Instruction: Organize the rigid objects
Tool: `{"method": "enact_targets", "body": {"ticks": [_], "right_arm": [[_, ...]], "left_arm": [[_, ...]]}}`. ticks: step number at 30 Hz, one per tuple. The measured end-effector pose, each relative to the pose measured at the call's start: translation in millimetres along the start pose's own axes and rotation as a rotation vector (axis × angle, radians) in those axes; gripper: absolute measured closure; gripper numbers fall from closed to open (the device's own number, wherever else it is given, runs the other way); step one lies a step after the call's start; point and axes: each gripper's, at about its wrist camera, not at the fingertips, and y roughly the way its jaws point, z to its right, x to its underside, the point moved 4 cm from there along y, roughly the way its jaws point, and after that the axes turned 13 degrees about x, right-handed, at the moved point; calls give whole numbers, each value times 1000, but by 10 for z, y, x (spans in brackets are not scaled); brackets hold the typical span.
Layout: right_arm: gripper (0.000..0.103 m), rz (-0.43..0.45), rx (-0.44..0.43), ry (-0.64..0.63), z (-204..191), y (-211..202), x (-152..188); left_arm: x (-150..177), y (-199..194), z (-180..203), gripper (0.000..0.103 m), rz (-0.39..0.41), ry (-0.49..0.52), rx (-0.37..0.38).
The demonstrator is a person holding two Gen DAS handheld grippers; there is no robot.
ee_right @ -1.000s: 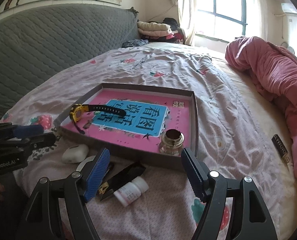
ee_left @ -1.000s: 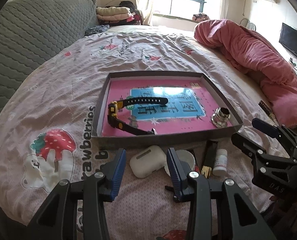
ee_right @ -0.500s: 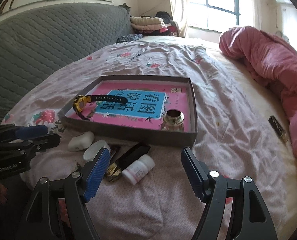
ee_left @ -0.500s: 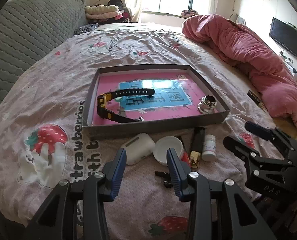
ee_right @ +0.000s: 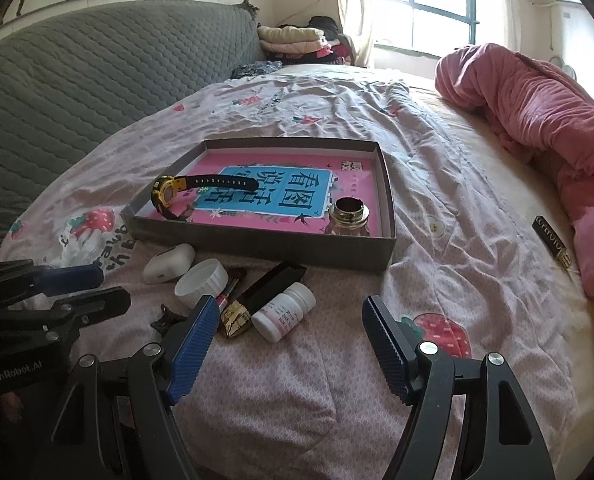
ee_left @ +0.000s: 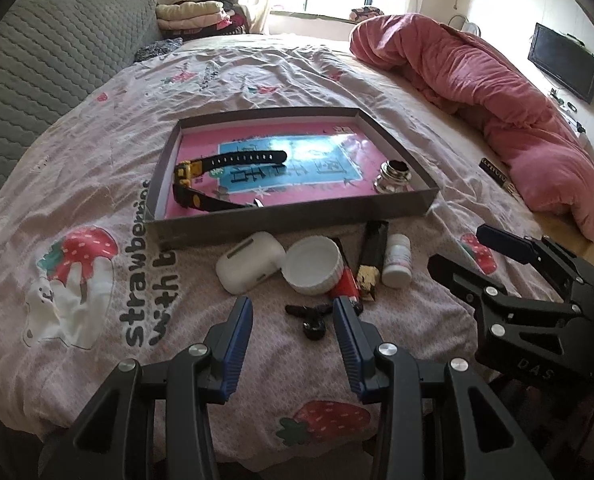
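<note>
Both tools are hanging over the near edge of the bed (ee_left: pixel 97 128), and neither is holding anything: the left tool (ee_left: pixel 293 322) is standing half spread, the right tool (ee_right: pixel 289 344) spread wide. The loose things are lying in a cluster just in front of the grey tray (ee_left: pixel 289 220), at about 12 o'clock from the left tool. Nearest it, a small black clip (ee_left: pixel 313 318) is sitting almost between its fingertips; it looks light and stiff but fiddly, best pinched across its body. The white earbud case (ee_left: pixel 249 262) is looking smooth and rounded, likely slippery, so a grip across its flat sides would suit. The white lid (ee_left: pixel 315 266) is ribbed at the rim. At 11 o'clock from the right tool, the small pill bottle (ee_right: pixel 285 310) is lying on its side and may roll on the soft sheet; across its middle seems safest. A watch (ee_left: pixel 217 180) and a metal cap (ee_left: pixel 393 178) are already lying in the tray.
</note>
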Motion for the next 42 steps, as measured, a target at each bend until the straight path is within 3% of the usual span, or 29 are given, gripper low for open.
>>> {"method": "enact_targets", "body": {"ticks": [24,42], "right_arm": [[28,-40,19,-36,-84,-29,152],[27,-99,37,-44,-97,273,195]], "left_arm": [[218,160,6,61,-99,-48,39],[201,451,-104,61,-124,-100,38]]}}
